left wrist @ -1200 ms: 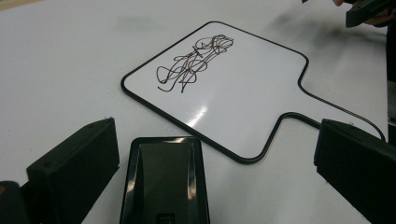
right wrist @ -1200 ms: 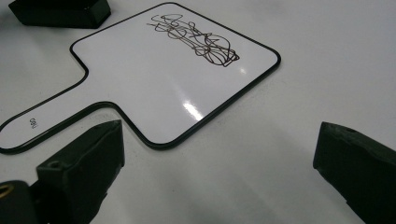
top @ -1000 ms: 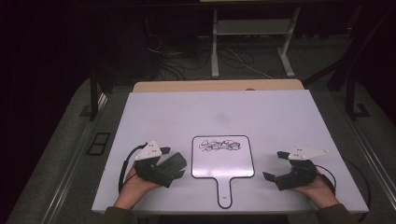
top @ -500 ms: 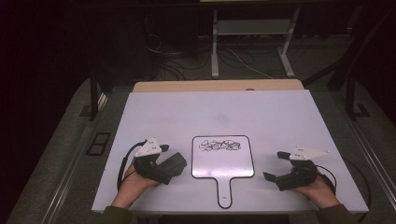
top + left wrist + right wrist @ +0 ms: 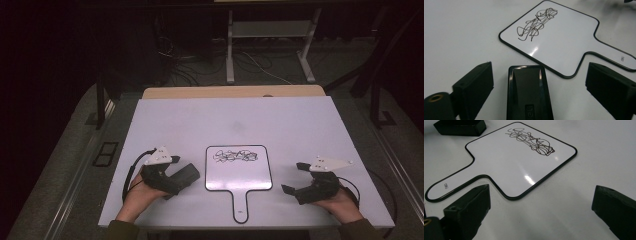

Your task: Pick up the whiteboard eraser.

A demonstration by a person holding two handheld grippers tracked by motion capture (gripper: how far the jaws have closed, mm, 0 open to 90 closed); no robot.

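Your left hand (image 5: pixel 142 197) rests low on the white table (image 5: pixel 280 120), its left gripper (image 5: pixel 537 87) lying level; the jaws have just been closing around one black eraser (image 5: pixel 527 90), gaps showing on both sides. Your right gripper (image 5: pixel 292 177) lies level, jaws wide, nothing between them. One scribbled paddle whiteboard (image 5: pixel 239 172) lies flat between the two grippers

Left gripper (image 5: pixel 172 181), right gripper (image 5: pixel 296 180): black bodies, blocky black jaws, grey three-cornered top plates, black trailing cables. Sleeves dark, possibly olive.
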